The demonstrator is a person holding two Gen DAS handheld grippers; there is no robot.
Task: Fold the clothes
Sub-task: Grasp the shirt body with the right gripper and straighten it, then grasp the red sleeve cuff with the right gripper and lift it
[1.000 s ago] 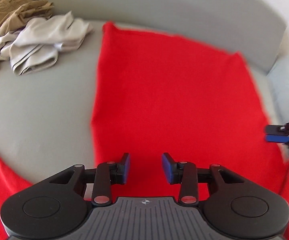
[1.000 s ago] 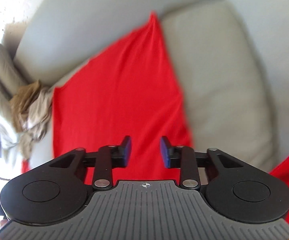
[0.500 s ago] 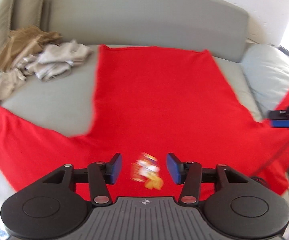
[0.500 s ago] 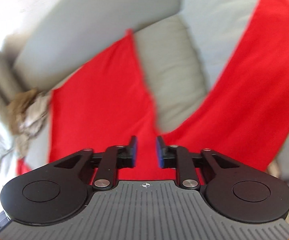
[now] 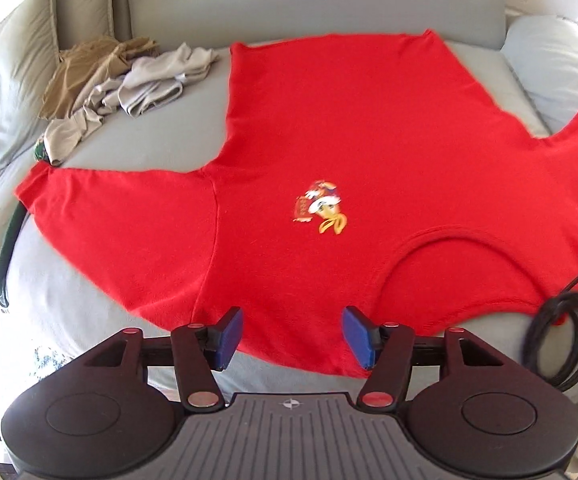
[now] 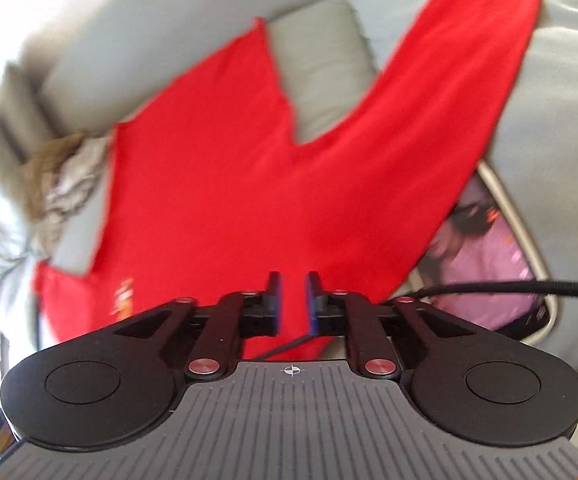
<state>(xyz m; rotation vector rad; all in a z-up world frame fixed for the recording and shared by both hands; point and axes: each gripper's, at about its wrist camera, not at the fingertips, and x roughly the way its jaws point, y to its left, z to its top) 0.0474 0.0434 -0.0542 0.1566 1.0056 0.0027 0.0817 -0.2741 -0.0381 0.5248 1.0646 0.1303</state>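
A red long-sleeved shirt (image 5: 329, 140) lies spread flat on the grey sofa seat (image 5: 149, 148), neckline nearest me and a small cartoon print (image 5: 321, 208) on its chest. My left gripper (image 5: 293, 336) hovers open over the shirt's near shoulder edge, with nothing between its fingers. In the blurred, tilted right wrist view the same shirt (image 6: 217, 184) runs up to a sleeve draped over a cushion. My right gripper (image 6: 293, 300) sits above the shirt's near edge; its jaws stand only a narrow gap apart, and I see nothing held.
A heap of beige and grey clothes (image 5: 129, 76) lies at the back left beside pillows (image 5: 5, 92). A dark green strap (image 5: 5, 256) hangs off the left edge. A coiled black cable (image 5: 561, 344) lies by the collar. A lit screen (image 6: 485, 264) sits at right.
Both grippers have pulled back, so the whole shirt now shows. The left jaws have spread wider. The right jaws have narrowed steadily over the three frames.
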